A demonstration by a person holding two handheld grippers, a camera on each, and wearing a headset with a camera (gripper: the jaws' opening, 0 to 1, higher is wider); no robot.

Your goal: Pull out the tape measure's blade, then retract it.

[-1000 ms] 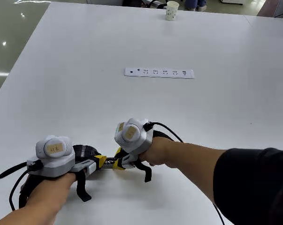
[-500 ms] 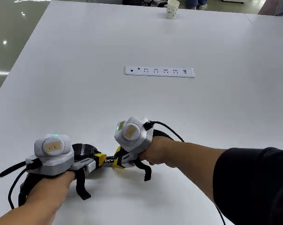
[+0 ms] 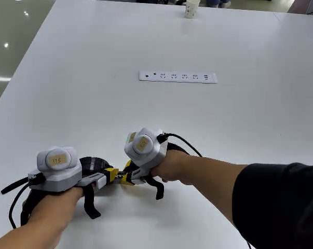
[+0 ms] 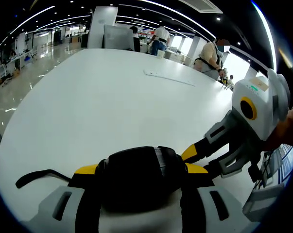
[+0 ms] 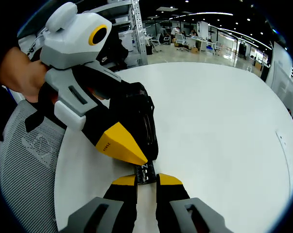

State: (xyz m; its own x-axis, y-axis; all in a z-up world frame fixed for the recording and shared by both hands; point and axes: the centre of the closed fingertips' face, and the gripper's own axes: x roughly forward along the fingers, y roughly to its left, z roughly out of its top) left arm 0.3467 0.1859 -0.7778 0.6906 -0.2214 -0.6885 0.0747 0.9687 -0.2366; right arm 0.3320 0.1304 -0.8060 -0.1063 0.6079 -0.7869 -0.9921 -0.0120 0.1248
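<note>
Head view, Tech 1: state the position of the tape measure [image 4: 136, 177].

Tech 2: It is low on the white table [image 3: 146, 46], on the person's side, between the two grippers. Left gripper [image 3: 109, 175]: both jaws are clamped on the black case, one yellow tip on each side, per the left gripper view.

Tech 1: Right gripper [image 5: 146, 180] condition?

Tech 2: Its jaws are closed on the end of the blade [image 5: 146, 171], just beside the case. A short length of blade is exposed. The jaw tips of the two grippers nearly touch.

Tech 1: Other items?

Tech 2: Power strip [image 3: 178, 77] at mid-table, well apart from the grippers. Paper cup [image 3: 192, 8] at the far edge.
</note>
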